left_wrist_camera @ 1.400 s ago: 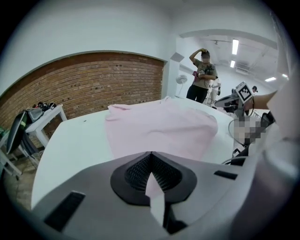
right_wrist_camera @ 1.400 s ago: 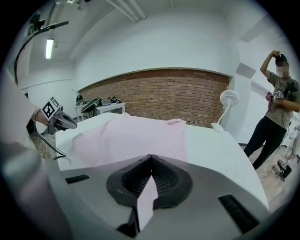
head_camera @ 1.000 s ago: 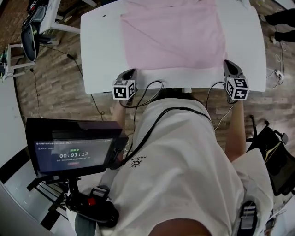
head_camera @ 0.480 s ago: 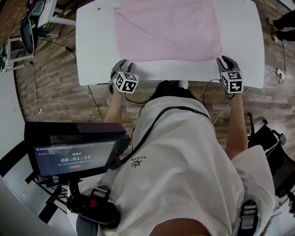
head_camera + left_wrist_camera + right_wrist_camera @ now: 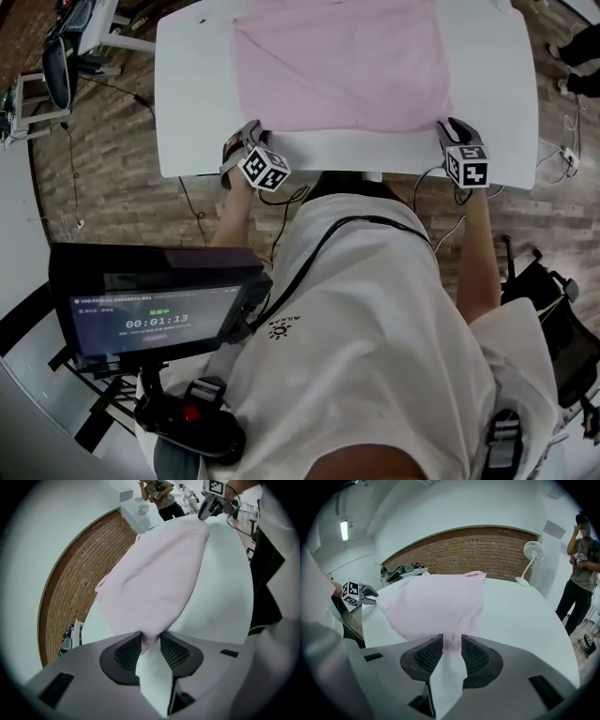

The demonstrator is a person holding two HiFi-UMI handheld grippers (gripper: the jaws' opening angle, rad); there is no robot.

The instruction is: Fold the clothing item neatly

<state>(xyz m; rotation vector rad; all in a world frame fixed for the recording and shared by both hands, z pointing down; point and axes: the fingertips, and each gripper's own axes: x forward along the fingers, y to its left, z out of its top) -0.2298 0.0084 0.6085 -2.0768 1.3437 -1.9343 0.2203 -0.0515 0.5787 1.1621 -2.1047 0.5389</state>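
Observation:
A pink garment (image 5: 337,66) lies spread flat on the white table (image 5: 197,94). My left gripper (image 5: 246,133) is at its near left corner and my right gripper (image 5: 450,127) at its near right corner. In the left gripper view the cloth (image 5: 154,573) tapers to a corner that lies between the pads of the left gripper (image 5: 150,639); the jaws have just been opening and stand apart. In the right gripper view the hem of the cloth (image 5: 431,606) reaches into the gap of the right gripper (image 5: 452,641), whose jaws have also just been opening.
The table's near edge runs just under both grippers. A monitor (image 5: 155,305) on a stand sits low at the left. A standing fan (image 5: 532,552) and a person (image 5: 581,550) are beyond the table. A black chair (image 5: 553,309) is at the right.
Both grippers have moved forward to the garment's near corners. The left gripper has rolled, its marker cube now turned.

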